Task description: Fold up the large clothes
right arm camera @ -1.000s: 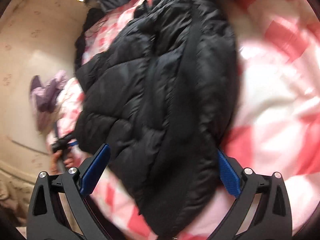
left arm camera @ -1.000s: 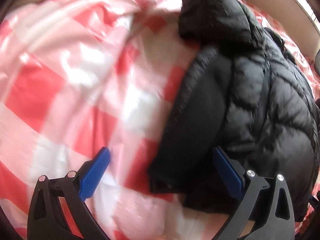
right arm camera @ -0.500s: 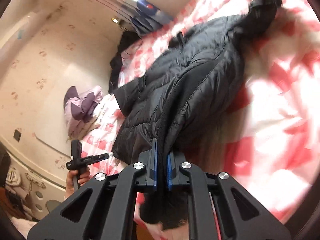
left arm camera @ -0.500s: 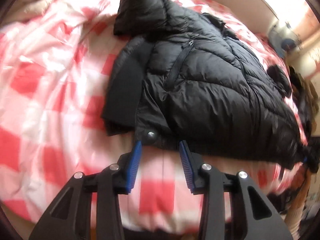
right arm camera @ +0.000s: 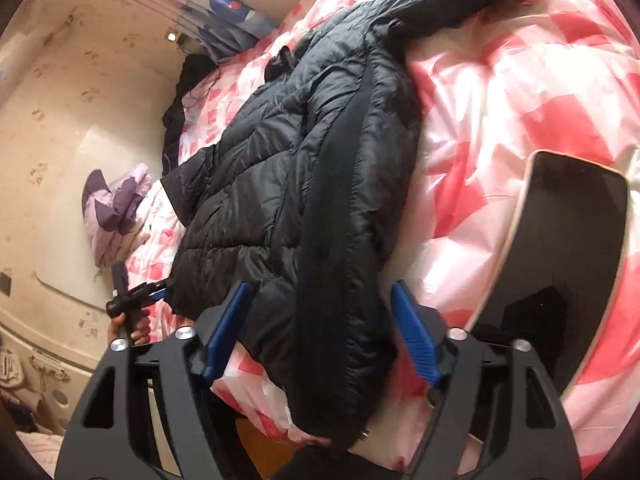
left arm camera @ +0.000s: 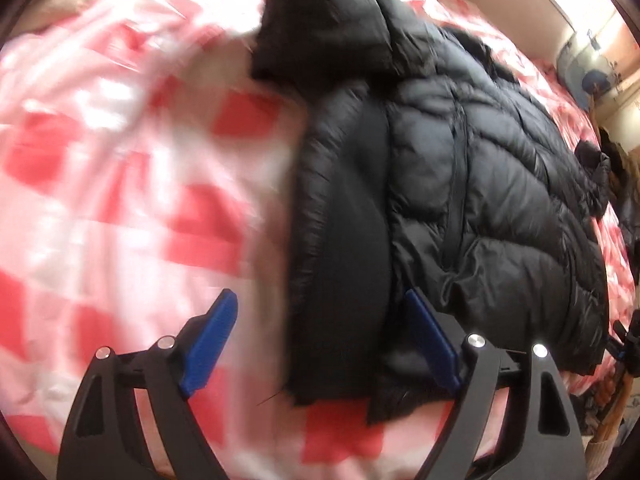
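We judge this to be an early step of the fold: the black puffer jacket [right arm camera: 304,168] lies spread on the bed [right arm camera: 540,92], over its red-and-white checked cover, and neither tool has hold of it.

The left tool [left arm camera: 320,344] stands with its fingers wide apart and nothing between the pads; the jacket's near hem and its smooth dark front panel lie just ahead of it, running away toward the hood [left arm camera: 324,16] at the far end. This view is blurred, so we cannot tell whether a pad touches the cloth.

The right tool [right arm camera: 320,332] is likewise spread apart, straddling the jacket's near edge where it droops over the side of the bed. The cloth sits between the fingers, unclamped.

Next, we think, each tool should close on a firm pinch of hem or side seam, then lift and carry one side across the body. The padding is thick and slippery, so a shallow bite may slip.

A dark flat device [right arm camera: 560,264] lies on the bed, right of the jacket.
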Tool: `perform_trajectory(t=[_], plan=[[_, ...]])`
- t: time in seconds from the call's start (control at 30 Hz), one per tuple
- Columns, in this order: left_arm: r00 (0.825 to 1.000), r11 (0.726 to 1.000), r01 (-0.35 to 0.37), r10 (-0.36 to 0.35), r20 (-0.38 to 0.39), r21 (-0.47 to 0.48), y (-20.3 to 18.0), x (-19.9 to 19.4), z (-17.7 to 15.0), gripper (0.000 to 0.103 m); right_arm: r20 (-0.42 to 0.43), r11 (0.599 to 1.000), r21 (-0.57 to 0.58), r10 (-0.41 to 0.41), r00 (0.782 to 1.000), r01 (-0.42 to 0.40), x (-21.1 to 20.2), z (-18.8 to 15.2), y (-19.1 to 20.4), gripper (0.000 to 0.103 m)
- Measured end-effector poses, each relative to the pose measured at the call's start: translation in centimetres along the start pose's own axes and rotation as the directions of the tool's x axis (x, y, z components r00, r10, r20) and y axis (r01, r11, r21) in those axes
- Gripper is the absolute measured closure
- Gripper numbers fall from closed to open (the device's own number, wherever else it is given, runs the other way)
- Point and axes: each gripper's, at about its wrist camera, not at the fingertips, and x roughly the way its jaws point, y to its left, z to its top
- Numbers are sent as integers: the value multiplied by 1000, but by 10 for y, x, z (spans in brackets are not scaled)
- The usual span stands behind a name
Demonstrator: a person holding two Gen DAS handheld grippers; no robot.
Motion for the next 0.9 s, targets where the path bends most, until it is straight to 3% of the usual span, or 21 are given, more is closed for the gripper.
perform_trajectory(t=[0.07,0.1,0.2,0.23,0.33,0.37,0.43,0.47,0.5,0.53,0.57,0.67,0.73,0.9], plan=[[999,999,42,-42,-7,34,-15,3,-9,23,-28,1000,-16,17,999,-17,15,-1,9,33],[999,998,39,-38,-10,56,-23,3,-13,32,-38,1000,-16,20,999,-21,17,-1,8,33],[999,991,-52,52,2,123,-42,-2,-26,57,-49,999,-21,32,998,-33,25,-4,14,33],[997,987,-75,73,16,143,-47,-7,-31,61,-44,999,-22,27,999,-28,25,-4,17,33],[984,965,-174,163,70,196,-57,-28,-44,65,-24,996,-58,-73,997,72,21,-8,24,33],[974,954,-221,204,99,204,-58,-35,-48,64,3,983,-80,-164,986,164,14,-10,28,33],[939,925,-326,293,179,195,-62,-50,-51,47,75,941,-105,-316,946,323,4,-12,38,33],[899,897,-408,362,245,171,-65,-59,-51,30,127,910,-109,-387,913,401,-3,-12,44,31],[866,878,-455,397,304,150,-69,-67,-50,23,206,872,-102,-452,868,479,-11,-12,55,27],[848,874,-465,395,353,140,-77,-74,-48,23,268,856,-98,-469,841,508,-16,-10,68,25],[844,876,-462,387,371,138,-82,-78,-47,22,311,848,-105,-468,827,520,-18,-9,78,19],[832,883,-441,335,441,161,-124,-82,-33,7,468,784,-172,-468,750,597,-6,1,131,13],[825,877,-443,316,468,188,-150,-75,-24,7,514,760,-194,-460,723,621,8,11,153,10],[842,901,-391,269,468,187,-197,-44,11,7,539,762,-172,-458,707,624,48,49,174,9]])
